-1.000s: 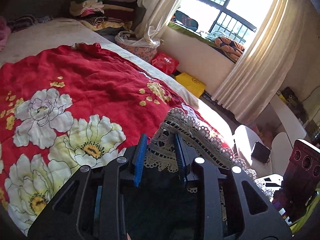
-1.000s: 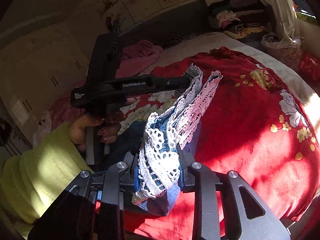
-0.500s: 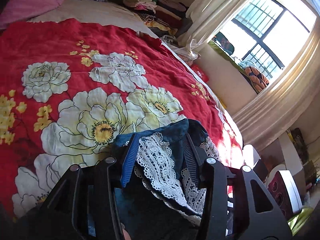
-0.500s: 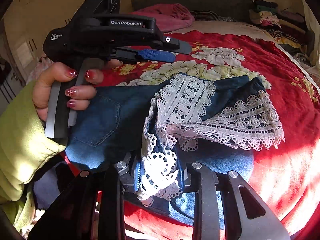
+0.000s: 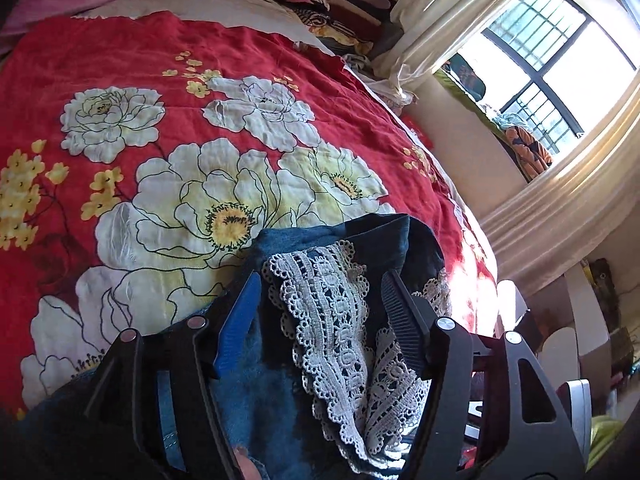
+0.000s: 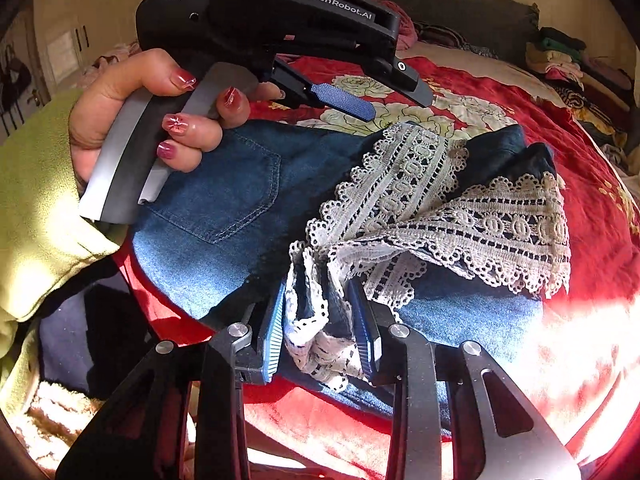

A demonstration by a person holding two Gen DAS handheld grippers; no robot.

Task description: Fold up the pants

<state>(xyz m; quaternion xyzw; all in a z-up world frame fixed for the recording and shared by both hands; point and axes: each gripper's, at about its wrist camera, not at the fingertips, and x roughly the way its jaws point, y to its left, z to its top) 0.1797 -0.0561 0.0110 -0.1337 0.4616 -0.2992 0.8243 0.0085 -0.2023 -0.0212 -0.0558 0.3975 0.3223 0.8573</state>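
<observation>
Denim pants [image 6: 224, 200], lace-hemmed, clamped by right claw [image 6: 320, 332] at 6 o'clock; left claw [image 5: 320, 304], marked "GenRobot.AI", spread wide, released.

The pants [image 6: 224, 200] waistband end, toward 7 o'clock, is hidden behind the left hand [image 6: 132, 120]; the sleeve [image 6: 36, 208] is cut off at 9 o'clock.

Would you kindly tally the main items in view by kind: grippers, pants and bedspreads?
Grippers: 2, the left gripper open above the cloth, the right gripper shut on the lace hem.
Denim pants: 1.
Red floral bedspread: 1.
Total: 4.
</observation>
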